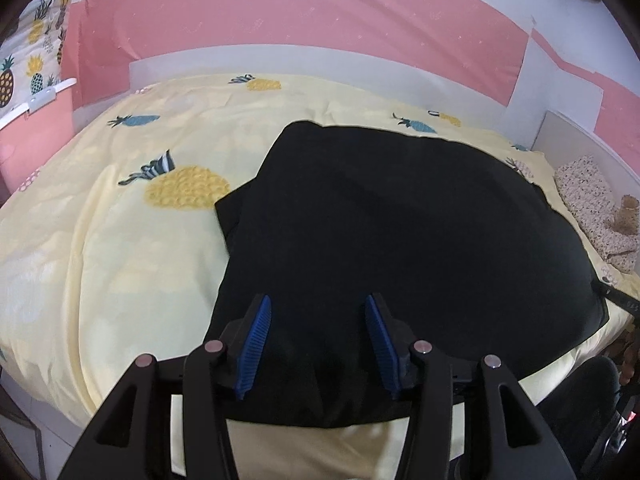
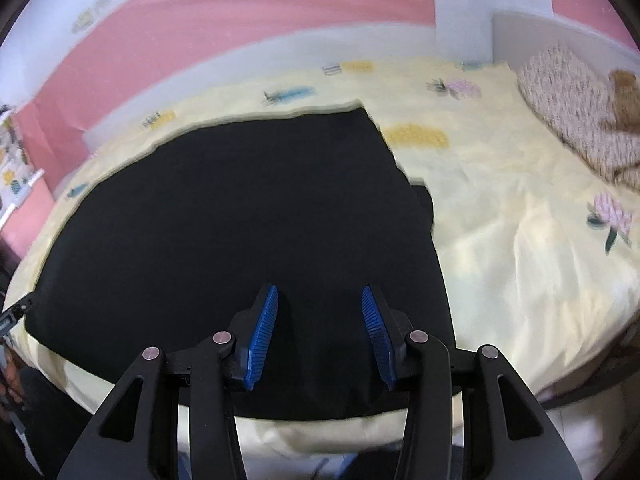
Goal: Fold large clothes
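A large black garment lies flat on the bed, with its sides folded in, so it forms a broad rectangle. It also shows in the right wrist view. My left gripper is open and empty, hovering over the garment's near left part. My right gripper is open and empty, over the garment's near right part. Both have blue ribbed pads. Nothing is held between the jaws.
The bed has a pale yellow pineapple-print sheet, seen also in the right wrist view. A speckled pillow with a small brown toy lies at the right end. A pink and white wall stands behind.
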Demonstrator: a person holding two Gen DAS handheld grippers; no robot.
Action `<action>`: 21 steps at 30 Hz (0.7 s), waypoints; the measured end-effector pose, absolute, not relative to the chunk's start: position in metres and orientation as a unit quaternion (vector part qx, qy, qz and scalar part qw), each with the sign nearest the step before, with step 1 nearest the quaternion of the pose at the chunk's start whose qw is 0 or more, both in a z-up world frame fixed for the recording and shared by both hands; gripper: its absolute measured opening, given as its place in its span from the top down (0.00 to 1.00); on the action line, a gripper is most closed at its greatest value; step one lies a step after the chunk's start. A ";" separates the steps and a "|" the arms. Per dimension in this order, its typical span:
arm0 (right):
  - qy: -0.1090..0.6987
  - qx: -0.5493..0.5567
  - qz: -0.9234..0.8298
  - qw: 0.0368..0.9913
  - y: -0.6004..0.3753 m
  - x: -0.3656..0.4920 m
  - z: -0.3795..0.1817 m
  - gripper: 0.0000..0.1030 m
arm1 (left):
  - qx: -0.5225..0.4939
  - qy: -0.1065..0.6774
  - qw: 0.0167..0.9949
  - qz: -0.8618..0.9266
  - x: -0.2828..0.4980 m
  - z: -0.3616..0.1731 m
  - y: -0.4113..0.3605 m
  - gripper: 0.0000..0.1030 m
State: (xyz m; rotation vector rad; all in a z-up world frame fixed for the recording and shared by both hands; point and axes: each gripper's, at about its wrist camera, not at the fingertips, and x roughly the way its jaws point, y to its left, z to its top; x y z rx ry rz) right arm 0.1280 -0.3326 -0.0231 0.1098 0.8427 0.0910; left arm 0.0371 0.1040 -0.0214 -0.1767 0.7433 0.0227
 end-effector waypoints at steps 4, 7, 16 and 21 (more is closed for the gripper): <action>0.401 0.051 0.040 0.914 -0.334 0.122 -0.019 0.56 | -0.081 0.363 0.928 0.016 0.034 -0.015 0.103 0.50; 0.398 0.055 0.039 0.915 -0.336 0.119 -0.013 0.56 | -0.082 0.366 0.927 0.025 0.033 -0.010 0.103 0.50; 0.369 0.056 0.049 0.927 -0.333 0.117 0.009 0.56 | -0.061 0.359 0.931 0.026 0.043 0.008 0.090 0.50; 0.374 0.054 0.053 0.924 -0.326 0.124 0.007 0.56 | -0.051 0.359 0.932 0.006 0.052 0.010 0.078 0.50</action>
